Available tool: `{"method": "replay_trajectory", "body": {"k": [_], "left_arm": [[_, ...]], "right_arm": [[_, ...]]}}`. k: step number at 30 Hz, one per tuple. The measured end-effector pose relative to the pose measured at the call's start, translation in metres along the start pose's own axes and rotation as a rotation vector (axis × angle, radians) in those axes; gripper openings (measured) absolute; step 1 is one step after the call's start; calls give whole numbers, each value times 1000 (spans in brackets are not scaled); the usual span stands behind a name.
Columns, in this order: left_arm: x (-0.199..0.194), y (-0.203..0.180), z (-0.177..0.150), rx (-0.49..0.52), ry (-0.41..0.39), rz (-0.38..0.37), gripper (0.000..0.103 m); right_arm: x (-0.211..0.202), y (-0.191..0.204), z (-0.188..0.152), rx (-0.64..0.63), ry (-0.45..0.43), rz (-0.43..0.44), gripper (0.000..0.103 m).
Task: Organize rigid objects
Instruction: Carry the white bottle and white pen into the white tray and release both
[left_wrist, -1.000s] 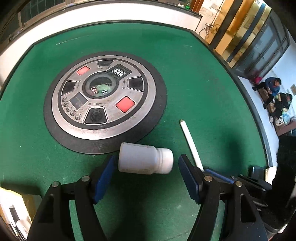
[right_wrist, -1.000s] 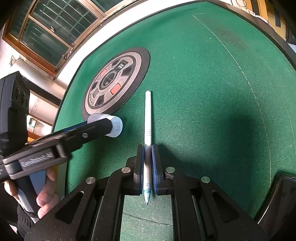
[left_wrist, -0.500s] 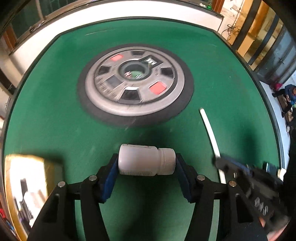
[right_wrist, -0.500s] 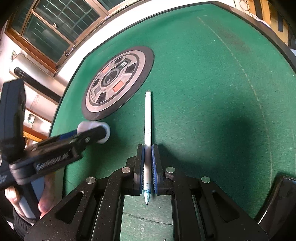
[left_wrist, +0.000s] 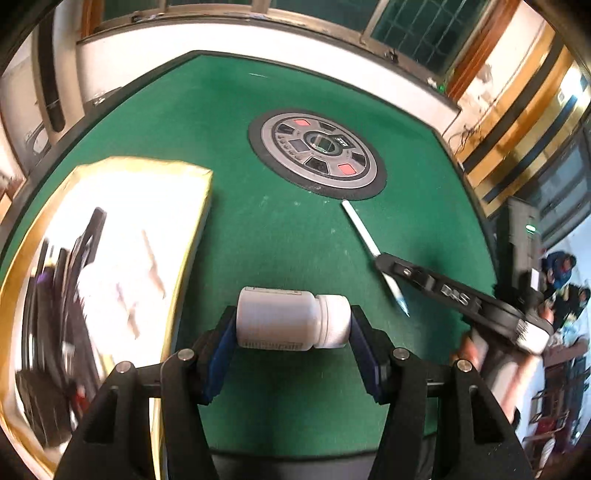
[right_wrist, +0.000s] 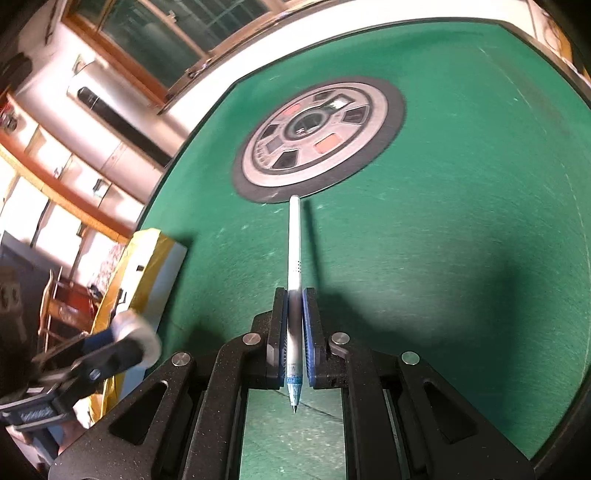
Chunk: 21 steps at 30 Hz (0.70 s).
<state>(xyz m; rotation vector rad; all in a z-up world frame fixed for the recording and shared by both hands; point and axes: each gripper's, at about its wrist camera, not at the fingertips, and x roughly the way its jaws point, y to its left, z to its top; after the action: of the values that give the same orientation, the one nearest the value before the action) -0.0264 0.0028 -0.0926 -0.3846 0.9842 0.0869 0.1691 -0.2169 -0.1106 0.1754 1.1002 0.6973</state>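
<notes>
Carried leftward from its earlier spot, the white bottle (left_wrist: 291, 319) is now held crosswise between the left gripper (left_wrist: 291, 349) pads, a gold-rimmed box (left_wrist: 110, 258) just left of the jaws. The pen (right_wrist: 294, 295) is pinched lengthwise in the shut right gripper (right_wrist: 294, 332).

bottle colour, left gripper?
White bottle, cap too; clearest in the left wrist view.
</notes>
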Motion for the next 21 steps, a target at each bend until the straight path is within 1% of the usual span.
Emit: {"method": "replay_trajectory", "body": {"k": [4,7,10,12,15,18,21], "left_arm": [[-23,14,-15,-35,-48,-15,59],[-38,28,-21,-52,-77,-29,59],[-53,45,-26,-80,-108,-23,59],[-64,64,-30,-114,-129,-20,59],[-77,92,-34,-166,-156,-18,59],[-84,113,-31,-199,-173,1,59],[-92,139,-27,-245,-194,14,59]], "right_arm": [[11,7,-3,-38,30,-22,7],[12,13,-4,-63,35,3,7],[7,19,-5,-58,20,66,7],[4,23,-7,-49,17,105,7],[-2,34,-14,-9,24,194,7],[-4,61,-26,-13,21,251,7],[-1,104,-36,-59,24,302,7]]}}
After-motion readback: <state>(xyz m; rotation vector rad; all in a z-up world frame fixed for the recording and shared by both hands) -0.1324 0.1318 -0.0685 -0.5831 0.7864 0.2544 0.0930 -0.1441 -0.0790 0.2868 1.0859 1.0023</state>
